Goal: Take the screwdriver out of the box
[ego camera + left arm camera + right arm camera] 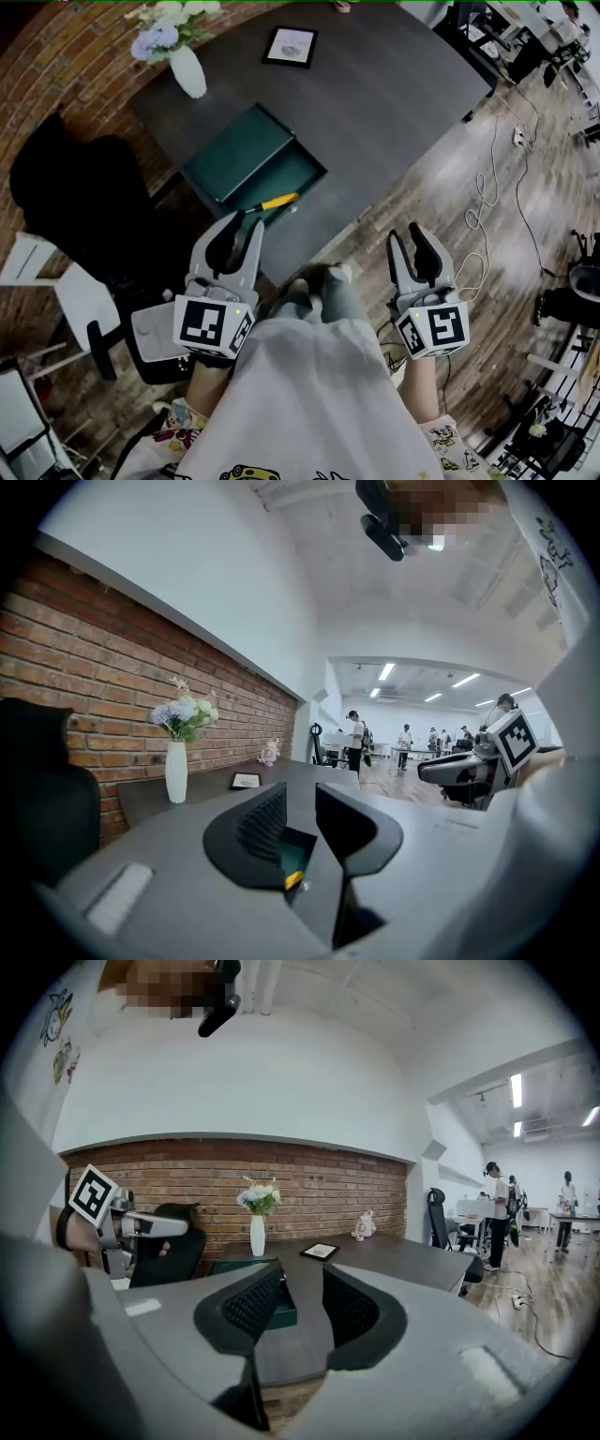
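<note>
Head view looks down on a broad dark grey table [394,103] ahead of both tongs, with a black office chair [75,206] off to the left of the left tongs [242,225]. A dark green flat box [239,150] lies near the table's front edge, directly ahead of those left tongs. Its lid is swung back, which leaves the tray open to reach. Both tools are held low in front of the person, short of the table. The left tongs' jaws are spread with nothing between the pads. The right tongs [405,234] are equally wide apart and empty, off to the box's right, probably standing by to steady it. Far beyond the left tongs stand a white vase of pale flowers [187,70] and a small black-framed picture [290,46], both well clear of the work. The yellow-handled screwdriver [277,201] rests at the box's near edge, just ahead of the left tips. In the left gripper view its yellow [294,880] shows through the jaw gap, so that tool seems lined up for the pick.
</note>
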`<state>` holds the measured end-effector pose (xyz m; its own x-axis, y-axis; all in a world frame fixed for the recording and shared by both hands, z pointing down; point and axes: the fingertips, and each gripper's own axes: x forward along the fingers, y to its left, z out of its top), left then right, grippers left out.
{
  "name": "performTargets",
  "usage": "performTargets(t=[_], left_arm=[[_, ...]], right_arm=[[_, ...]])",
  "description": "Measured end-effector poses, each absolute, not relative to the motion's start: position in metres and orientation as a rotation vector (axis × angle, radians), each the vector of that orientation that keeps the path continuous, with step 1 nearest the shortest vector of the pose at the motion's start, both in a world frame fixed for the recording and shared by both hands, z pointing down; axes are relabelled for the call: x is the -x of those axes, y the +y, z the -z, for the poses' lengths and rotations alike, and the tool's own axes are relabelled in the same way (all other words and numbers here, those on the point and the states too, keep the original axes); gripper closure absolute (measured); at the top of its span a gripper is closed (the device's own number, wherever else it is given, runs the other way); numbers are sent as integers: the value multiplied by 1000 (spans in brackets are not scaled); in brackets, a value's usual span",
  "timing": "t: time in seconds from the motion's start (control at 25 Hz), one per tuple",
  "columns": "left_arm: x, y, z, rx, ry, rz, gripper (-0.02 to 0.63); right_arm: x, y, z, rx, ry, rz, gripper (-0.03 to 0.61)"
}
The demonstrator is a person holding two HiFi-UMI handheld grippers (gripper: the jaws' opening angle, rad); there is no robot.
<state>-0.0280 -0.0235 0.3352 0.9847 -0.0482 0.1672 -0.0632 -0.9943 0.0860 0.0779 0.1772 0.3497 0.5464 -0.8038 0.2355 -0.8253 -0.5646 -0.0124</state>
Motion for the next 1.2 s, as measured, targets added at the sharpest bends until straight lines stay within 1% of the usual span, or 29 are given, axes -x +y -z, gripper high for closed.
performTargets(t=[0.32,0.6,0.84,1.2], left_arm=[[39,-69,-338,-3004,-350,-241,517],[42,-110,-338,-2909,-708,-195,517],[43,-126,-339,-2775,-1062,-185,517],[27,-118,-333,-2657,-1362,-188,517]], right_arm=[[-112,112,-355,-2518,-1611,-335,439],[-150,28,-353,-2276,-1889,-300,439],[-165,-42,-352,-1952,-2159,-262,439],[-191,-74,-350,-1707,-2380,-225,439]])
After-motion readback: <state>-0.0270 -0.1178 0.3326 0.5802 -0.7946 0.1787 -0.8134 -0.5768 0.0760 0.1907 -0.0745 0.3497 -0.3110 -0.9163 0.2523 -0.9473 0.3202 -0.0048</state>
